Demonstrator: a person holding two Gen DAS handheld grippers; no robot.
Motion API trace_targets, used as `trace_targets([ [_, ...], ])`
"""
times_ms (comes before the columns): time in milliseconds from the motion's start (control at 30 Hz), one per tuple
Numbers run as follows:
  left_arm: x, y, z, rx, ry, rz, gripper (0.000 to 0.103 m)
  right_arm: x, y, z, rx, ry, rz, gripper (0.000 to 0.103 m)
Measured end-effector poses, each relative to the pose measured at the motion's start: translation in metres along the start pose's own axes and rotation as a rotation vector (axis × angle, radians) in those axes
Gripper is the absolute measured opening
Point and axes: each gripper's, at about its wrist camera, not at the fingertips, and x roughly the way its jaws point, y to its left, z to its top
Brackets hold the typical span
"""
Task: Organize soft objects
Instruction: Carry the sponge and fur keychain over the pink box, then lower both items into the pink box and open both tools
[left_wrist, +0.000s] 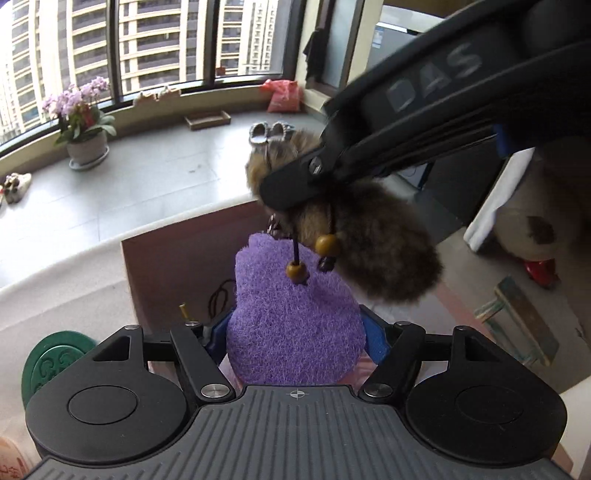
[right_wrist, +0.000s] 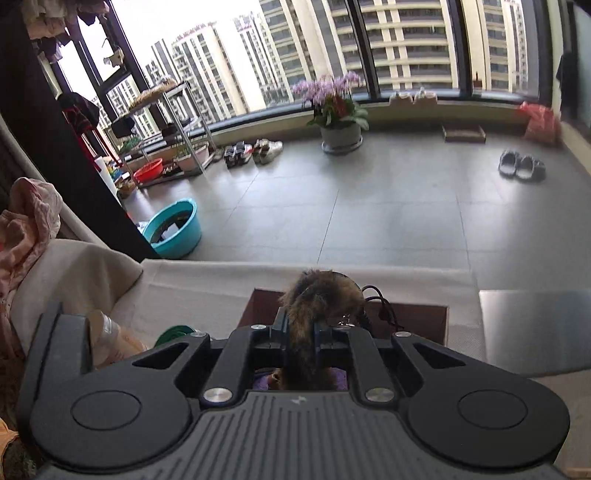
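Observation:
My left gripper (left_wrist: 295, 332) is shut on a purple fuzzy pad (left_wrist: 291, 325), held upright over a brown cardboard box (left_wrist: 173, 266). My right gripper (left_wrist: 291, 188) comes in from the upper right and is shut on a brown furry tail charm (left_wrist: 380, 243) with wooden beads (left_wrist: 327, 245) on a cord, hanging just above the purple pad. In the right wrist view, the right gripper (right_wrist: 300, 338) clamps the furry tail (right_wrist: 317, 295) above the box (right_wrist: 417, 317); a bit of the purple pad (right_wrist: 341, 382) shows below.
The box stands on a cloth-covered table (right_wrist: 207, 284). A green disc (left_wrist: 48, 362) lies left of the box. A metal sheet (right_wrist: 532, 325) lies at the right. Beyond are a tiled floor, an orchid pot (right_wrist: 338, 129), slippers (right_wrist: 521, 166) and a teal basin (right_wrist: 173, 229).

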Motion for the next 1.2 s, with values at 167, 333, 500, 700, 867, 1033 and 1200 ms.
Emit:
trace_targets([
  [167,-0.025,-0.003,0.004,0.055,-0.039,0.061,0.075,0.058,-0.024,-0.013,0.047,0.132,-0.013,0.012],
  [333,-0.029,-0.009,0.003,0.058,-0.054,0.035,0.075,0.079,-0.029,-0.021,0.054,0.176,-0.052,0.012],
  [500,-0.035,-0.018,-0.006,0.047,-0.065,0.001,0.075,0.075,-0.02,-0.023,0.024,0.175,-0.108,0.012],
  [700,-0.024,-0.022,-0.019,0.086,-0.028,0.003,0.074,0.052,-0.013,-0.028,0.002,0.177,-0.148,0.021],
  [867,-0.024,-0.019,-0.018,0.072,-0.067,-0.019,0.074,0.017,-0.01,-0.019,0.067,0.104,-0.138,0.027],
  [1033,-0.063,-0.012,-0.023,0.049,-0.173,-0.014,0.074,-0.015,0.006,-0.022,0.054,0.009,-0.204,0.048],
  [1200,-0.071,-0.003,-0.026,-0.026,-0.166,-0.095,0.074,-0.031,0.031,-0.044,0.05,-0.068,-0.29,0.05],
])
